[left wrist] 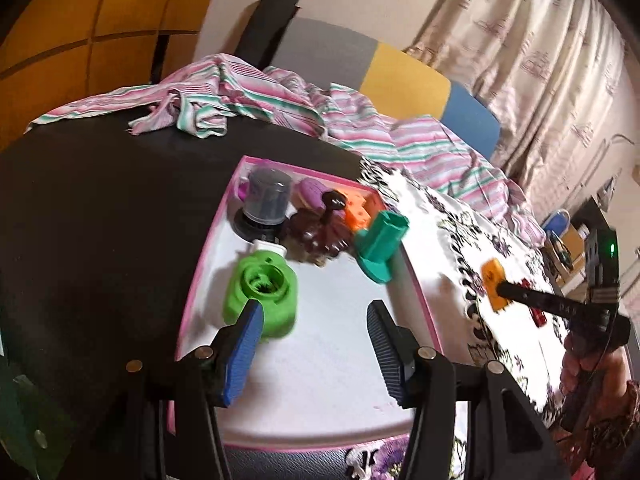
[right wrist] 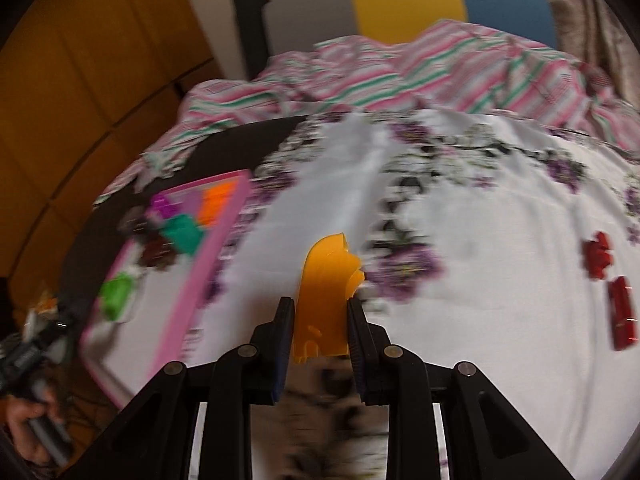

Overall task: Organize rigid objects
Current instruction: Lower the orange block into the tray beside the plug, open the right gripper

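A pink-rimmed white tray (left wrist: 320, 344) lies on the dark table and holds a green ring-shaped part (left wrist: 264, 292), a teal part (left wrist: 380, 248), a brown part (left wrist: 320, 232), an orange block (left wrist: 362, 210) and a grey cup (left wrist: 266, 196). My left gripper (left wrist: 316, 324) hangs open over the tray's near half, nothing between its fingers. My right gripper (right wrist: 318, 312) is shut on an orange-yellow plastic piece (right wrist: 328, 280), held above the flowered cloth (right wrist: 480, 280) to the right of the tray (right wrist: 216, 248). The same piece (left wrist: 493, 284) shows in the left wrist view. Two red parts (right wrist: 600, 256) (right wrist: 622, 312) lie on the cloth at right.
A striped pink and green sheet (left wrist: 360, 120) is bunched along the far side of the table. Behind it stand a grey, yellow and blue headboard (right wrist: 404, 4) and a curtain (left wrist: 540, 60). A wooden wardrobe (right wrist: 80, 80) fills the left. The person's hand (left wrist: 588, 364) holds the right gripper.
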The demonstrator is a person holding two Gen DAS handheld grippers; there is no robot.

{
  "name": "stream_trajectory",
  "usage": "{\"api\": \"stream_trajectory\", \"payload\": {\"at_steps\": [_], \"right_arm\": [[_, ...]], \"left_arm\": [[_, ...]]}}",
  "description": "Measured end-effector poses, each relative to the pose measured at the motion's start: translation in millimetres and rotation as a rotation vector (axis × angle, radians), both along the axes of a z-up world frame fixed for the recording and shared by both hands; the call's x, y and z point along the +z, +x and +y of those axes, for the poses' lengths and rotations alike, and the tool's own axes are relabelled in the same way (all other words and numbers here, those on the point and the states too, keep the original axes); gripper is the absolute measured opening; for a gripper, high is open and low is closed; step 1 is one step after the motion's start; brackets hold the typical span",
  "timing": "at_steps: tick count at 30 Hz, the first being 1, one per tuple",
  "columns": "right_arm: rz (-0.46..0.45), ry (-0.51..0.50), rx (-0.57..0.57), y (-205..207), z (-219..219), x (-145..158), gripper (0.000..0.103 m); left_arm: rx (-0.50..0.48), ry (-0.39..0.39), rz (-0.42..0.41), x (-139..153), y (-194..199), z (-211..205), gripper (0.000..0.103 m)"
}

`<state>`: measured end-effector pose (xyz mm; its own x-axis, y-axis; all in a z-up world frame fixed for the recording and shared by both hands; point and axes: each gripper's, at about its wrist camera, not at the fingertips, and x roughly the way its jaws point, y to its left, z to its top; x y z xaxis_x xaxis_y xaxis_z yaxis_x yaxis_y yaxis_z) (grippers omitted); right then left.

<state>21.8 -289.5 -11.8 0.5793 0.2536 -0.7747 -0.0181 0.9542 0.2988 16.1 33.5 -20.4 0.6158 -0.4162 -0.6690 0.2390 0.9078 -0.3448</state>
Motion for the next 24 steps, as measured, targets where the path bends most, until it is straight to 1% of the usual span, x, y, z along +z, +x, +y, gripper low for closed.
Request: {"api": "stream_trajectory", "payload": {"at_steps": [4,7,16,19,24], "right_arm": [[-0.010,0.034,0.077,3,37,7,0.026],[-0.014,0.042,0.122,5,60,9,0.026],[-0.006,0.056,0.267,18,134,5,0.026],[-0.001,0.041,0.294,24,152,3,0.026],[0.043,0.027,0.289,35,170,-8,0.026]], "left_arm": [[-0.021,-0.007,0.011,-3,-5,-3,0.054],[-0.020,-0.008,0.009,-4,-8,-1,0.054],[0.027,-0.030,-0.008,1,-11,18,0.054],[0.048,-0.040,-0.015,3,-12,24,0.054],[0.075,-0.044,-0.017,3,-13,32,0.054]]}}
